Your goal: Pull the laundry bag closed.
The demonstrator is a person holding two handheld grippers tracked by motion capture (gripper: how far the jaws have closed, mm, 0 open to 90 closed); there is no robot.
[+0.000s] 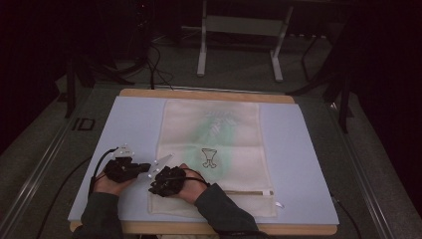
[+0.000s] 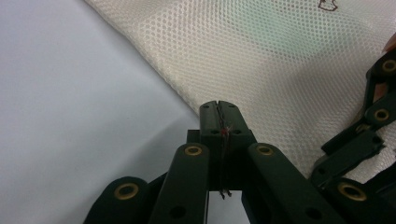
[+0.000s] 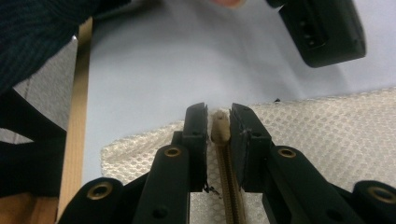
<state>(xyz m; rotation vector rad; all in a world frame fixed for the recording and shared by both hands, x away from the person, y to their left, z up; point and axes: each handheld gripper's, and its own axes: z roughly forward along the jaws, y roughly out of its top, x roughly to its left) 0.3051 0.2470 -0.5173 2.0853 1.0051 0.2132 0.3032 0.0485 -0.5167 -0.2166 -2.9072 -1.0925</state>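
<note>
High view
Mesh bag: a pale mesh bag (image 1: 214,149) lies flat on the light blue mat (image 1: 129,129) of the desk (image 1: 209,94), its zipper (image 1: 246,192) running along the near end; a green item shows faintly through the mesh, and a small dark emblem sits on the front.
Left tool: left tool (image 1: 144,168) lies low beside the bag's near left edge, hand behind it, forearm coming in from below.
Right tool: right tool (image 1: 155,188) rests on the bag's near left corner, just beside the left one, sleeve angled in from the lower right.

Left gripper view
Left tool: left tool (image 2: 219,108) has its jaws pressed together with no gap, the tip right at the edge of the mesh; whether it pinches mesh cannot be told.

Right gripper view
Right tool: right tool (image 3: 218,116) has a narrow gap between its jaws, with the tan zipper end (image 3: 219,128) standing in that gap; the pads flank it without pressing.
Bag corner: it lies on the mat near the desk's wooden rim.
</note>
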